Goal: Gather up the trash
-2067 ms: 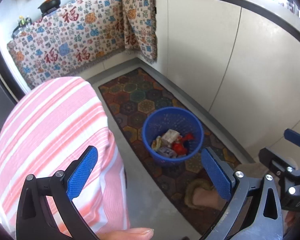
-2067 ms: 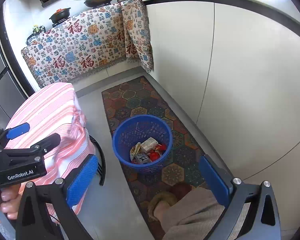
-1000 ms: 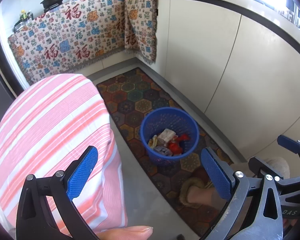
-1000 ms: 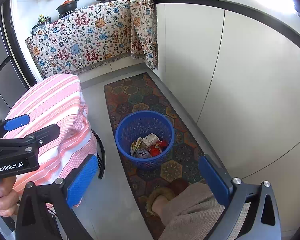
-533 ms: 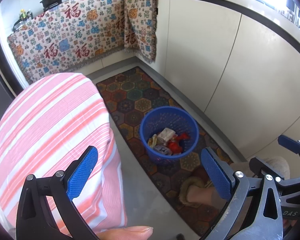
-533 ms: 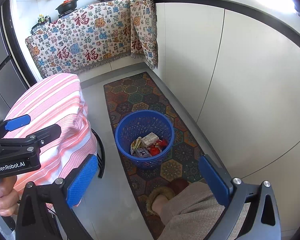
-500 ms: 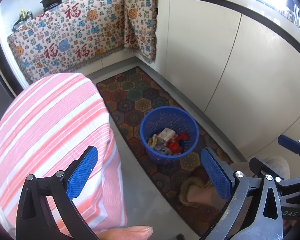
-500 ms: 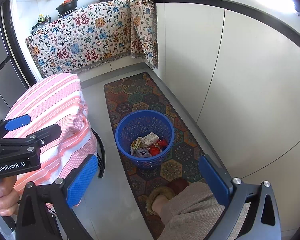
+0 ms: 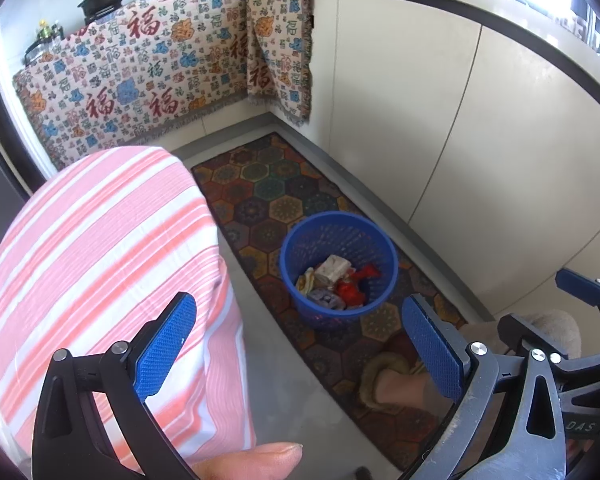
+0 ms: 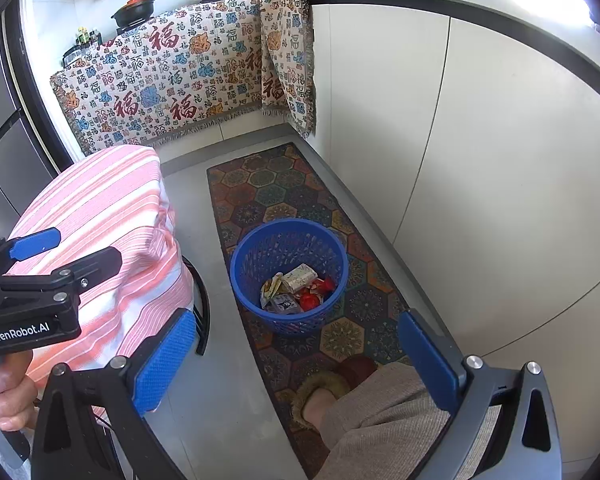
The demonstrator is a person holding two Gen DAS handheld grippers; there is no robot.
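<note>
With the left gripper and right gripper both spread wide and empty, the round blue plastic mesh basket of wrappers sits at 12 o'clock on the hexagon-patterned rug, so lower squarely onto its rim.

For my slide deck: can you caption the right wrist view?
Open right gripper above a blue basket of wrappers on a patterned rug.
</note>
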